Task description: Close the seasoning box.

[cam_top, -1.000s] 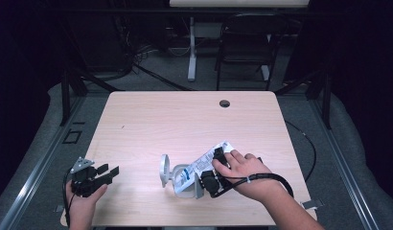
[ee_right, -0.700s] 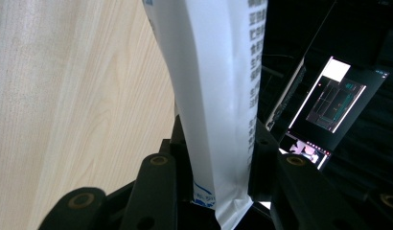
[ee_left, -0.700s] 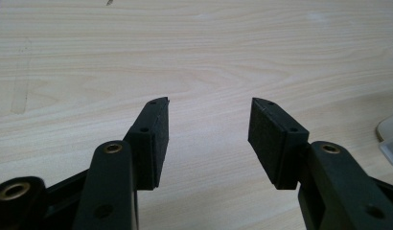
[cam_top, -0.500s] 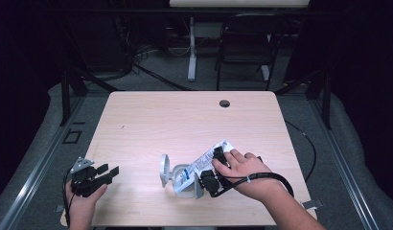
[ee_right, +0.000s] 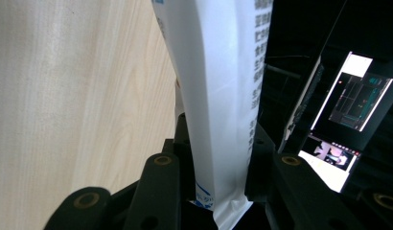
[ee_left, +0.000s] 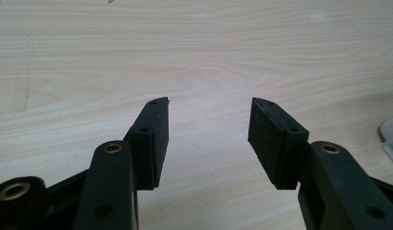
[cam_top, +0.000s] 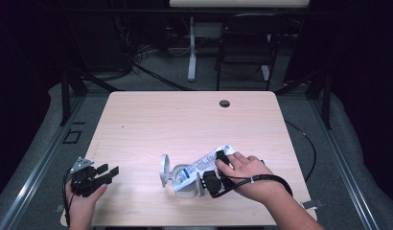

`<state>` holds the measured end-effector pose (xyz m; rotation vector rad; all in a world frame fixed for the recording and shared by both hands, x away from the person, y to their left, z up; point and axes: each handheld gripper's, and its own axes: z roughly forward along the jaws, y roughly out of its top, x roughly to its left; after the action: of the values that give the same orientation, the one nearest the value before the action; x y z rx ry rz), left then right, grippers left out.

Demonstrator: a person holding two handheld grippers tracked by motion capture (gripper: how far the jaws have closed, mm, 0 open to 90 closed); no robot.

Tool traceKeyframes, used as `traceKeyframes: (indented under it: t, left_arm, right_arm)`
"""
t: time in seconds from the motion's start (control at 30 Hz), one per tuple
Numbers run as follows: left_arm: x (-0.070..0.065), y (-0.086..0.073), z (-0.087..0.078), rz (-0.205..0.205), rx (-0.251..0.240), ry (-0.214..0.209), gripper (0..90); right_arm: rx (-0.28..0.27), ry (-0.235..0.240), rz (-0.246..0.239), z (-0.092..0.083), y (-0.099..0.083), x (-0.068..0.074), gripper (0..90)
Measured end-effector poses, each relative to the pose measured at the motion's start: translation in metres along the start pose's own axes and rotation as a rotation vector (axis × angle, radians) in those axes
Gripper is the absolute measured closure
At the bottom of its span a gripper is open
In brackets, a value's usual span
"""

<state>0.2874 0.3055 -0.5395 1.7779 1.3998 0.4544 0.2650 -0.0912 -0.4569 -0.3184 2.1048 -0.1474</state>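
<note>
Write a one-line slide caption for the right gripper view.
Right gripper, its jaws just closing, clamps a white printed pouch above the wooden table.

My right gripper (cam_top: 214, 168) clamps the white pouch (cam_top: 204, 165) at the table's (cam_top: 185, 120) near edge, jaws just closing — left gripper (cam_top: 101, 173) sits well apart.

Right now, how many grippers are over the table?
2: the left gripper sits open at the table's near left corner; the right gripper is near the front middle, shut on a white pouch.
</note>
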Motion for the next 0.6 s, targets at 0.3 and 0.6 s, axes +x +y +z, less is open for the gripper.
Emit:
traceKeyframes:
  t: [0.3,0.6]
  left_arm:
    - [0.000,-0.001,0.002,-0.002,0.003,-0.001,49.4]
    - [0.003,-0.003,0.004,-0.009,0.013,0.006,49.4]
  right_arm:
    - [-0.013,0.031,0.083,0.000,-0.005,0.005,73.9]
    - [-0.059,0.055,0.199,0.005,-0.012,0.013,75.2]
